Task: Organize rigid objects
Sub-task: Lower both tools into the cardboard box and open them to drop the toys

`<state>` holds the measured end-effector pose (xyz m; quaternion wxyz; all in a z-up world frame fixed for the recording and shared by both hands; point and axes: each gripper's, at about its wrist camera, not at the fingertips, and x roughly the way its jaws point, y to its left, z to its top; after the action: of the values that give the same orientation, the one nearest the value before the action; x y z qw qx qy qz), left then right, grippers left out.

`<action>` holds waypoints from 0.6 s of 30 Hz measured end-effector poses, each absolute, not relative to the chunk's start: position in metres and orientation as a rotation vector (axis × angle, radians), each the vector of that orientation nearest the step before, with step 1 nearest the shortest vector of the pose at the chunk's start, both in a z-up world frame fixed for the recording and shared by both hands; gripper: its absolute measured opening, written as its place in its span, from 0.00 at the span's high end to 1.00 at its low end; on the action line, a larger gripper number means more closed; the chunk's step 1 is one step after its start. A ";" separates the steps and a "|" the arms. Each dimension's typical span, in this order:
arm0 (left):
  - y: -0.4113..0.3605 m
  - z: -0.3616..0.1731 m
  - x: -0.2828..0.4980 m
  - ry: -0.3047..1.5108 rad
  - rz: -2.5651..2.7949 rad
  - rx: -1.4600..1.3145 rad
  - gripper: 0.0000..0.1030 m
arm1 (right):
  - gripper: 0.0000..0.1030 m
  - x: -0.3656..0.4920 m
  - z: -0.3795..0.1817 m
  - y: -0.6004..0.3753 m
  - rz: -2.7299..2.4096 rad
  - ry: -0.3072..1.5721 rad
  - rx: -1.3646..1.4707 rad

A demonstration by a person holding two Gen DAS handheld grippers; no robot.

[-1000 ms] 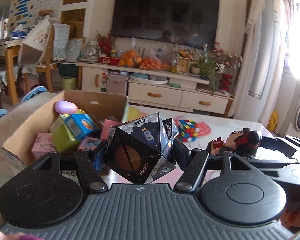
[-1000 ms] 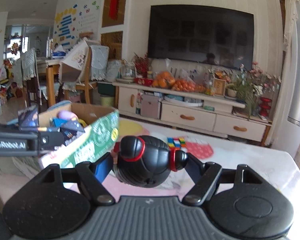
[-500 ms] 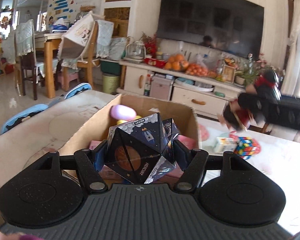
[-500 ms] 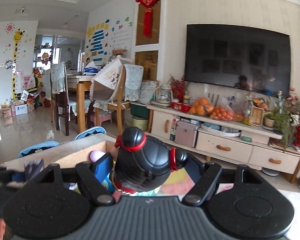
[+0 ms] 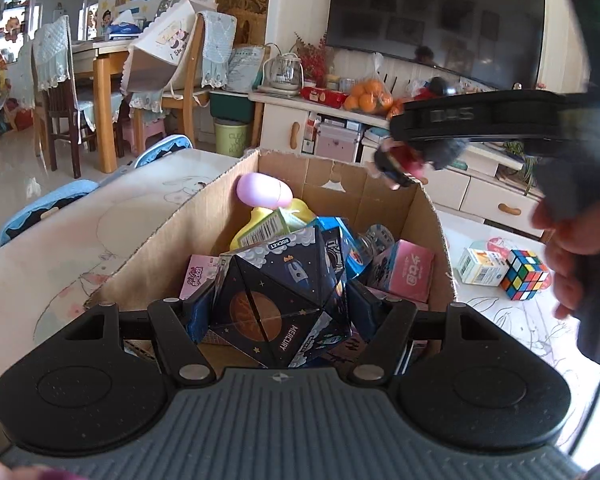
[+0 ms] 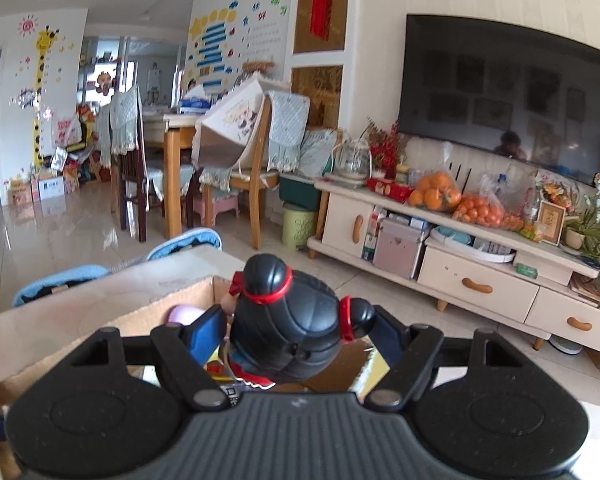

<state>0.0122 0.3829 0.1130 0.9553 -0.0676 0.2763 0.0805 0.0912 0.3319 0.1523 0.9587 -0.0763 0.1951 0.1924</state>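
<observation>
My left gripper (image 5: 280, 304) is shut on a dark space-print folding cube (image 5: 280, 300) and holds it over the near end of an open cardboard box (image 5: 172, 240). The box holds several small boxes, a yellow toy and a purple egg (image 5: 262, 190). My right gripper (image 6: 296, 332) is shut on a black-haired doll figure (image 6: 288, 320) with red hair bands. It hovers above the box's far right rim (image 6: 172, 304). In the left wrist view the doll (image 5: 400, 162) hangs over that rim.
A Rubik's cube (image 5: 525, 274) and a small white carton (image 5: 480, 266) lie on the table right of the box. The table (image 5: 60, 240) extends left of the box. A TV cabinet (image 6: 460, 272) and dining chairs stand behind.
Both grippers moved left, over the box. The right gripper carried the doll from beside the box to above its far rim. The left gripper now holds the cube lower over the box's contents.
</observation>
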 end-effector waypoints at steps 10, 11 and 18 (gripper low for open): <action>0.387 0.112 0.013 0.595 0.155 -0.139 0.20 | 0.25 0.126 0.131 0.352 0.414 0.495 -0.172; 0.387 0.112 0.013 0.597 0.155 -0.140 0.20 | 0.25 0.128 0.129 0.352 0.409 0.501 -0.180; 0.390 0.116 0.009 0.587 0.156 -0.137 0.18 | 0.23 0.124 0.126 0.342 0.384 0.501 -0.148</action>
<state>0.0086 0.3898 0.1163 0.9520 -0.0672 0.2888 0.0766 0.1236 0.3420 0.1256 0.9479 -0.0728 0.2461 0.1888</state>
